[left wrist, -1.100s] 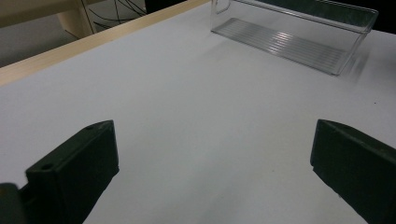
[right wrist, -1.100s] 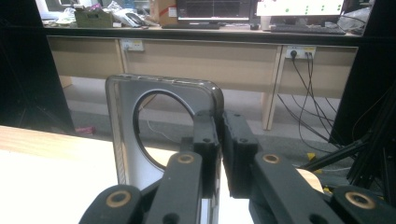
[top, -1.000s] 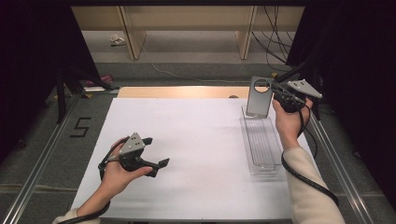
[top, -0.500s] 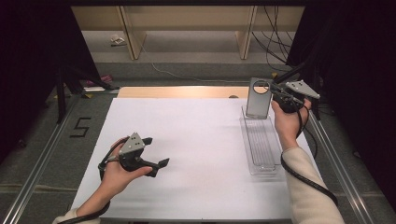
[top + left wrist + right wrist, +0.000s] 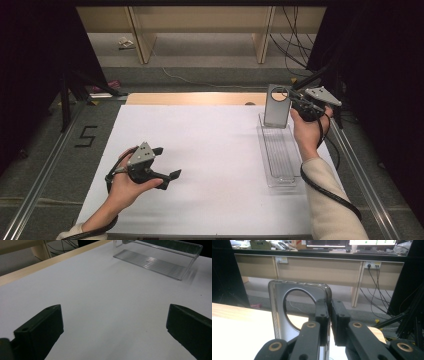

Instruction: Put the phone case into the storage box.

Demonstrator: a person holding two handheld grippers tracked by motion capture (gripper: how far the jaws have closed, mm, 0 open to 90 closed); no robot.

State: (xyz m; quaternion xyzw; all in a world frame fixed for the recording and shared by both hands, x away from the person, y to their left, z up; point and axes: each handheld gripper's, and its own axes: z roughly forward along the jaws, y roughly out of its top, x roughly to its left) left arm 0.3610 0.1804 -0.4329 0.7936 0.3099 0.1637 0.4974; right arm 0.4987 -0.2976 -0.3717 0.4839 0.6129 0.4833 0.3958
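The right gripper (image 5: 295, 102) holds a grey phone case (image 5: 276, 106) upright near the desk's far right corner, its fingers (image 5: 322, 312) clenched on the case's edge. In the right gripper view the case (image 5: 277, 315) stands on end with its large round cut-out at the top, and the two fingers pinch its right-hand side just beside that hole. The case's lower end sits at the far end of a clear tray (image 5: 278, 155), which lies lengthwise along the desk's right edge; whether the case touches the tray's floor I cannot tell.

The left gripper (image 5: 167, 162) rests in the person's left hand (image 5: 125, 182) over the white desk (image 5: 210, 150), toward the near left corner and well apart from the tray. Its fingers (image 5: 40, 327) are spread wide, with bare desk between them; in the left gripper view the tray (image 5: 160, 255) lies farther off, toward the upper right.
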